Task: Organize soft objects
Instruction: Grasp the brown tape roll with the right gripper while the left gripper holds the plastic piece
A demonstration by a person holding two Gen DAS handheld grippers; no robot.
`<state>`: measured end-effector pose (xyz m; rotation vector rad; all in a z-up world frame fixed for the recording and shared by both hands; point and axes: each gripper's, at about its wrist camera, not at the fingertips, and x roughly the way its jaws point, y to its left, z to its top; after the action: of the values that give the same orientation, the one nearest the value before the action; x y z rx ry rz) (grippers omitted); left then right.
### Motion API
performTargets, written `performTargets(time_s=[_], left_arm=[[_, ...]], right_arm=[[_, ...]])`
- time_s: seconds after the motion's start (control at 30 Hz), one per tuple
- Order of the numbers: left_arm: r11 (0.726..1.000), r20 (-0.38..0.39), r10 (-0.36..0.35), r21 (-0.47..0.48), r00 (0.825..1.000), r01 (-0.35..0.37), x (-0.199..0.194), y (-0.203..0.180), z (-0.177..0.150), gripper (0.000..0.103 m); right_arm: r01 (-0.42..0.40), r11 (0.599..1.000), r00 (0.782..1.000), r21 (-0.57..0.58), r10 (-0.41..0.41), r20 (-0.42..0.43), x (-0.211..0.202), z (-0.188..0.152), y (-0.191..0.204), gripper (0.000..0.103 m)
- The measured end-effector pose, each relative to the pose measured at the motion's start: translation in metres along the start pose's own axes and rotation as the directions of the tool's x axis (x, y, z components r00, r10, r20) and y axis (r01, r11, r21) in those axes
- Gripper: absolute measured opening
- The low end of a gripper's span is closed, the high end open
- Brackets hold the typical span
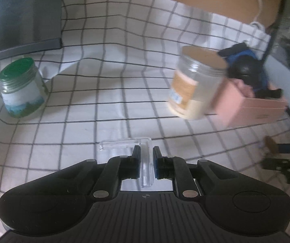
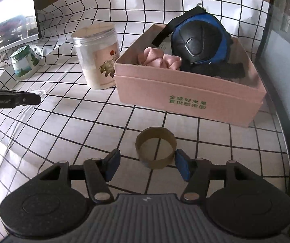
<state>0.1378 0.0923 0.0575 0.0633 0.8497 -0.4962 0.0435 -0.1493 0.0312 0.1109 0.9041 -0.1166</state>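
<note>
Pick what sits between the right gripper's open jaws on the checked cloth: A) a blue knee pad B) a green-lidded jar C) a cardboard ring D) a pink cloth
C: the cardboard ring stands between the right gripper's blue pads, which do not press on it.

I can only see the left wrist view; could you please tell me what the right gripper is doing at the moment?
Observer: The right gripper is open, with a cardboard ring standing between its pads on the checked cloth; the left pad is clearly apart from it.
Operator: Thank you. What lies in the box next to the dark pad?
Observer: In the pink box, a rolled pink cloth lies beside the blue and black protective pad.
Operator: And does the box carry any marking?
Observer: Yes, green printed characters on the side facing the right camera.
</note>
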Motion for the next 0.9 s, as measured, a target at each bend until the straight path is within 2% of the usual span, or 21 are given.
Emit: performTargets(time_s=[0.13,0.43,0.9], left_arm=[[0.998,0.009,-0.058,-0.035,0.998,0.058,-0.016,-0.009,-0.009,0.015],[0.988,0.011,-0.151,-0.039,0.988,0.152,-0.041,-0.029,-0.023,0.015],[0.982,0.004,-0.186,-0.019,0.982,0.186,-0.053,-0.046,-0.040,0.015]], right_arm=[[-0.005,1.000,1.000,0.016,0.005,-0.007,-0.002,-0.002,0.002,0.072],[0.031,0.999,0.999,0.015,-0.031,0.014,-0.015,-0.012,0.009,0.077],[0.072,0.997,0.997,0.026,-0.072,0.027,-0.029,-0.031,0.013,0.083]])
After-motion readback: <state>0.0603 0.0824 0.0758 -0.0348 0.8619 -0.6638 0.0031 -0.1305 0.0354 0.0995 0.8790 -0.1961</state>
